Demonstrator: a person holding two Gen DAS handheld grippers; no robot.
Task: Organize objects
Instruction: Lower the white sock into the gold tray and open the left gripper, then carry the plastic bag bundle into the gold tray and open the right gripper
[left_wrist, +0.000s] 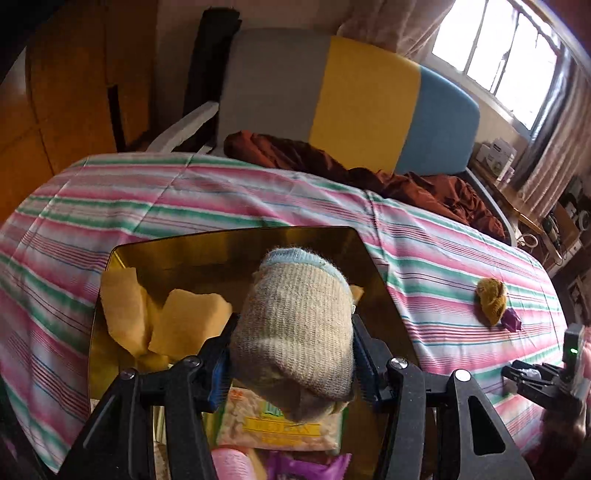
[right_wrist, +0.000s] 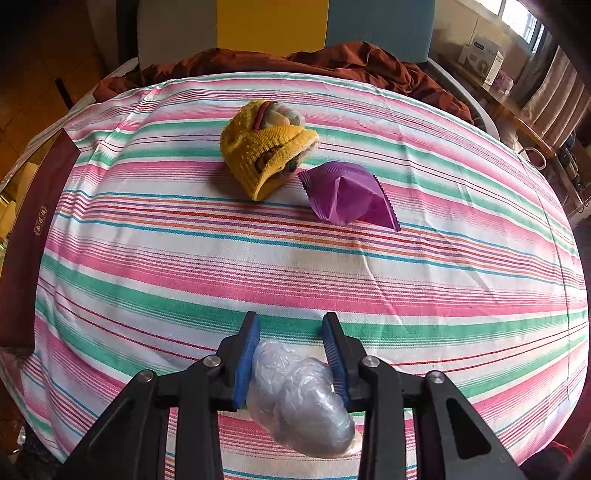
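Note:
My left gripper (left_wrist: 291, 350) is shut on a rolled beige sock with a light blue cuff (left_wrist: 295, 325) and holds it over a gold-lined box (left_wrist: 236, 247) on the striped bed. The box holds yellow cloth pieces (left_wrist: 184, 325), a snack packet (left_wrist: 284, 428) and purple and pink packets. My right gripper (right_wrist: 291, 354) is shut on a crumpled clear plastic bag (right_wrist: 299, 398) just above the sheet. Ahead of it lie a rolled yellow sock (right_wrist: 262, 147) and a purple sachet (right_wrist: 347, 195); both also show in the left wrist view, the sock (left_wrist: 491, 299) and the sachet (left_wrist: 511, 319).
The striped bedsheet (right_wrist: 295, 266) covers the bed. A rust-brown blanket (left_wrist: 369, 173) lies along the far edge against a grey, yellow and blue headboard (left_wrist: 362, 99). The box's dark red side (right_wrist: 33, 236) is at the left of the right wrist view. Shelves stand at the right.

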